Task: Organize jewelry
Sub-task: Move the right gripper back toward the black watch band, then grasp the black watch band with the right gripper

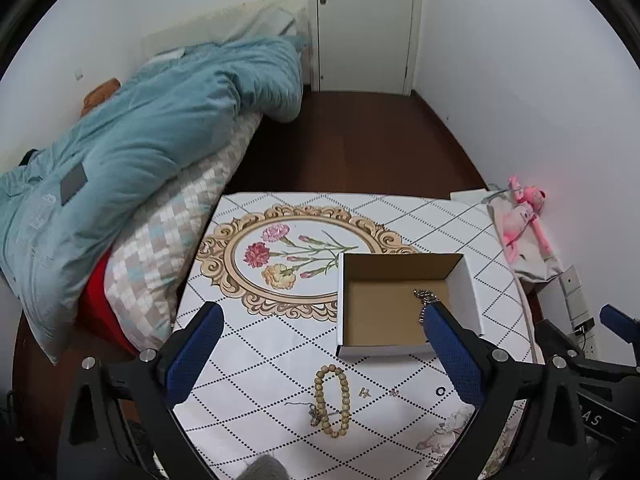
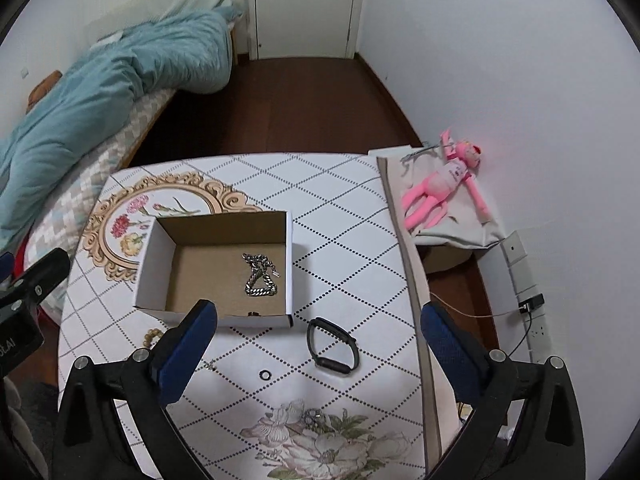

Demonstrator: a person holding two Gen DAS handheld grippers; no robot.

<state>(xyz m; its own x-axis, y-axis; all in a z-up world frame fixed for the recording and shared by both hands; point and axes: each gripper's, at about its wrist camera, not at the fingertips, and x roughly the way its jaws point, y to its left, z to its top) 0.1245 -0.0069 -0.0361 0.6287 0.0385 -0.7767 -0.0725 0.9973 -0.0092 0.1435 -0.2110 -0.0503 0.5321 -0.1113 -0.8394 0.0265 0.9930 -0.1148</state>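
Note:
An open cardboard box [image 1: 469,292] [image 2: 224,322] stands on the patterned tablecloth with a silver chain [image 2: 262,276] [image 1: 425,297] lying inside. Nearer, a wooden bead bracelet [image 1: 331,400] lies beside a thin pendant chain [image 1: 312,414], two tiny earrings [image 1: 364,392] and a small black ring [image 1: 440,391] [image 2: 265,375]. A black wristband [image 2: 331,347] rests just in front of the box. My left gripper [image 1: 324,346] hovers open above the bracelet, holding nothing. My right gripper [image 2: 320,346] hangs wide open above the wristband, also holding nothing.
A bed with a blue duvet [image 1: 132,136] borders the table's left side. A pink plush toy [image 2: 444,184] lies on a grey bag at the right, by the wall. A wall socket with a plugged cable [image 2: 532,304] sits lower right. Dark floor and a door lie beyond.

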